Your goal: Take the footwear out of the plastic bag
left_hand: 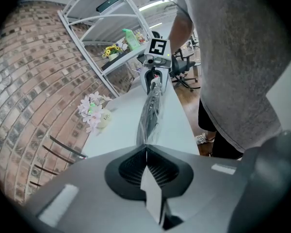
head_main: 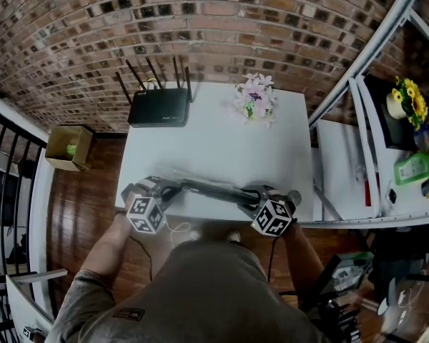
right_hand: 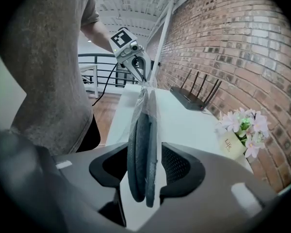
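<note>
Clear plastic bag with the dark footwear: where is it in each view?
Head view: clear plastic bag stretched over the white table's near edge.
Left gripper view: bag at centre, running up from the jaws.
Right gripper view: bag at centre, between the jaws.
Shared landmark: pink flower bunch.

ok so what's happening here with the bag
A person holds a gripper in each hand at the near edge of a white table. The left gripper is shut on one end of a clear plastic bag, which stretches across to the right gripper. That one's jaws stand apart around the dark footwear, which is not yet out of the bag.
</note>
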